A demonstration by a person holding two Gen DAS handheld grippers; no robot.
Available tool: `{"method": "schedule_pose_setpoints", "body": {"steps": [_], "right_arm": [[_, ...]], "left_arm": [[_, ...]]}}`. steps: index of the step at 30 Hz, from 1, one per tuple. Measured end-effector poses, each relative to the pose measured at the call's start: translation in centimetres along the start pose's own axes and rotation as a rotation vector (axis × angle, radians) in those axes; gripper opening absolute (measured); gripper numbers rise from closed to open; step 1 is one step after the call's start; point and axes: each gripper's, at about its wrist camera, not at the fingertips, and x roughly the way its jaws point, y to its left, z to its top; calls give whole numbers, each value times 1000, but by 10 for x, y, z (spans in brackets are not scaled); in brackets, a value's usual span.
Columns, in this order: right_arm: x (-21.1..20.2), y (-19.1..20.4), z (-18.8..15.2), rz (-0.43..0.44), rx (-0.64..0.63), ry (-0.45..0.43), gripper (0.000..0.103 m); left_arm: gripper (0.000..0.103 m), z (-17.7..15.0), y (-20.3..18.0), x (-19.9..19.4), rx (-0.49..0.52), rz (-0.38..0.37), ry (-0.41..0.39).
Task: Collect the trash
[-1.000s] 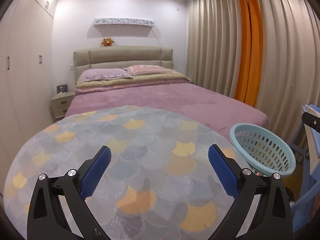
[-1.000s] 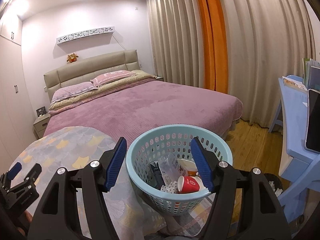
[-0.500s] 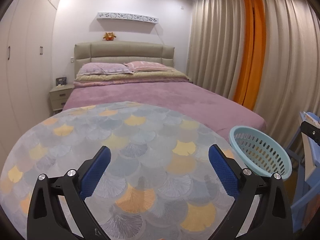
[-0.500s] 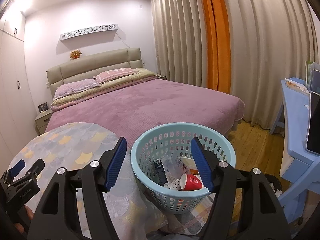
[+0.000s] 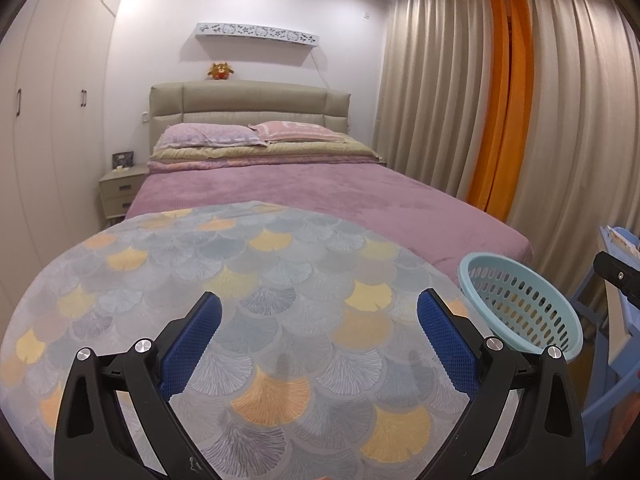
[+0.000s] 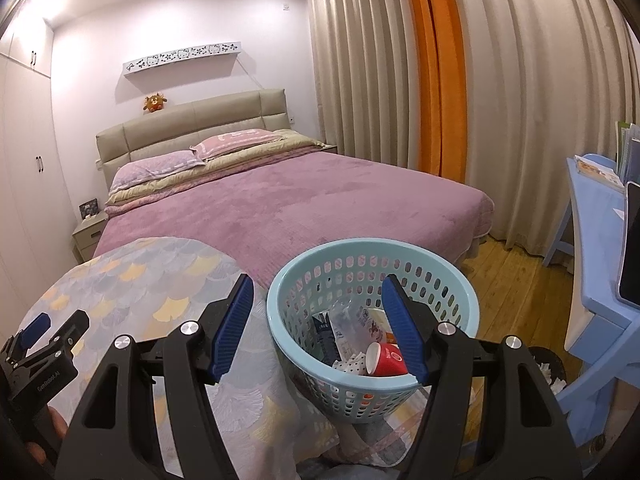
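A light blue perforated basket [image 6: 372,256] stands to the right of a round table with a scale-patterned cloth [image 6: 132,280]. It holds trash: a red paper cup [image 6: 388,360], a crumpled clear wrapper [image 6: 352,324], a dark packet [image 6: 326,332] and a dotted white piece [image 6: 352,366]. My right gripper [image 6: 318,292] is open and empty above the basket's near-left side. My left gripper [image 5: 318,306] is open and empty above the tablecloth [image 5: 248,276]; the basket [image 5: 520,304] is to its right. The left gripper also shows in the right wrist view [image 6: 44,340].
A bed with a purple cover [image 6: 312,200] lies behind the table. Beige and orange curtains [image 6: 440,80] hang on the right. A blue desk [image 6: 600,248] with books and a dark screen stands at far right. A nightstand [image 5: 120,192] and wardrobes are on the left.
Both views have tilted slightly upward and pulled back a little. The basket sits lower in the right wrist view. Both grippers stay open and empty.
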Motion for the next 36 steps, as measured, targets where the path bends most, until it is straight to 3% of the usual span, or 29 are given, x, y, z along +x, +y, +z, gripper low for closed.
{"method": "schedule_pose_setpoints", "body": {"steps": [36], "right_arm": [[4,6,-5,13,-8,18,63]], "left_arm": [[95,0,-5,0,6,5,-6]]}}
